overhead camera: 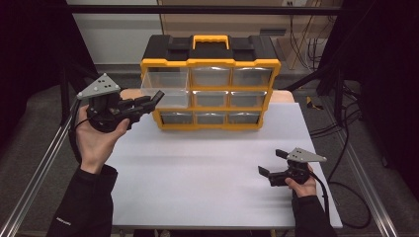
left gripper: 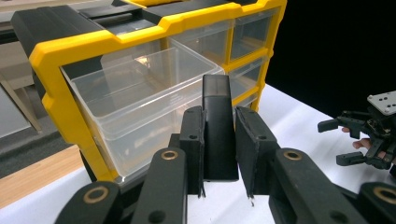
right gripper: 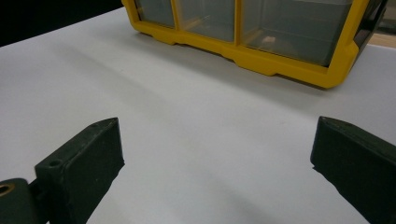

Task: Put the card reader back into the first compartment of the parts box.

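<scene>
A yellow and black organizer (overhead camera: 210, 61) with clear drawers stands at the back of the white table (overhead camera: 207, 187). Its top left drawer (overhead camera: 165, 89) is pulled out and looks empty in the left gripper view (left gripper: 140, 98). My left gripper (overhead camera: 153, 101) is raised at that drawer's front left corner, shut on a small black block (left gripper: 217, 126) that stands up between the pads. My right gripper (overhead camera: 271, 162) rests low over the table's front right, jaws wide apart with nothing between them (right gripper: 217, 154); it also appears far off in the left gripper view (left gripper: 331, 142).
The organizer's other drawers (overhead camera: 232, 97) are pushed in. Its bottom row (right gripper: 261, 23) faces the right gripper across bare white tabletop. Metal frame rails (overhead camera: 44, 163) run along both sides of the table, and cables (overhead camera: 346, 163) lie on the floor at the right.
</scene>
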Available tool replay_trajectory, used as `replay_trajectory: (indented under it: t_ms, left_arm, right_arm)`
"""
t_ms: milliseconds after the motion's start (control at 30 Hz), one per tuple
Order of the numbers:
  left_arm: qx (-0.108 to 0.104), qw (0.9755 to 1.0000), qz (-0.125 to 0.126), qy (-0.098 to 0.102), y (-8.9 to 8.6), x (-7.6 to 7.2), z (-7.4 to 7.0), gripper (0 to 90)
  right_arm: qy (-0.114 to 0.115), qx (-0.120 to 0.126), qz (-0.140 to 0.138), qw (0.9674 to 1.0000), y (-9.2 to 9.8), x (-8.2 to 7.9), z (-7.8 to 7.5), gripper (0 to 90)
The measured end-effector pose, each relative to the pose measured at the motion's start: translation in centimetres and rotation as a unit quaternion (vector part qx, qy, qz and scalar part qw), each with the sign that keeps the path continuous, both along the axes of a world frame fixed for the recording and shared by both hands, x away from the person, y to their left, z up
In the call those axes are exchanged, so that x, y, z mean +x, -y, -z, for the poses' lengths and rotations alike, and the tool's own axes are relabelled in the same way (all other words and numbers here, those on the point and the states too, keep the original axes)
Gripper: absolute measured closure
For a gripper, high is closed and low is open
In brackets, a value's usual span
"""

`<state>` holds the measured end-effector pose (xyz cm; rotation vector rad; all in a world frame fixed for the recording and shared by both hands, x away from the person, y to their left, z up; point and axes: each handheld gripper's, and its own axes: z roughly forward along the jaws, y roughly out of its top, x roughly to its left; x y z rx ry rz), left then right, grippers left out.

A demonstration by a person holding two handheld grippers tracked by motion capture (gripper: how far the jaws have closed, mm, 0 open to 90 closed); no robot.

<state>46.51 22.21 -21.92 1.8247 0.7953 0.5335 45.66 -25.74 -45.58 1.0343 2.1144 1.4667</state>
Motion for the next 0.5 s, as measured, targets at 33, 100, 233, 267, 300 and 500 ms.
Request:
replay_trajectory:
  t_ms: [33,100,233,267,300,500]
  left_arm:
    - [0.0,1.0,0.0,-0.001,0.0,0.1,-0.1,72.6]
    - [-0.001,1.0,0.0,0.0,0.0,0.2,-0.2,72.6]
    - [-0.001,1.0,-0.002,0.0,0.1,0.5,-0.5,72.6]
    - [-0.001,1.0,-0.002,0.0,0.1,0.6,-0.6,72.6]
    - [-0.001,1.0,-0.003,-0.001,0.1,0.7,-0.6,72.6]
    - [0.0,1.0,-0.007,-0.002,0.2,1.2,-1.1,72.6]
  right_arm:
    - [0.0,0.001,0.0,1.0,0.0,0.0,0.0,2.5]
    - [0.0,0.001,0.001,1.0,0.0,0.0,0.0,2.5]
    - [0.0,0.001,0.0,1.0,0.0,0.0,0.0,2.5]
    - [0.0,0.0,0.0,1.0,0.0,0.0,0.0,2.5]
    - [0.0,0.001,0.001,1.0,0.0,0.0,0.0,2.5]
    - [0.0,0.001,0.001,1.0,0.0,0.0,0.0,2.5]
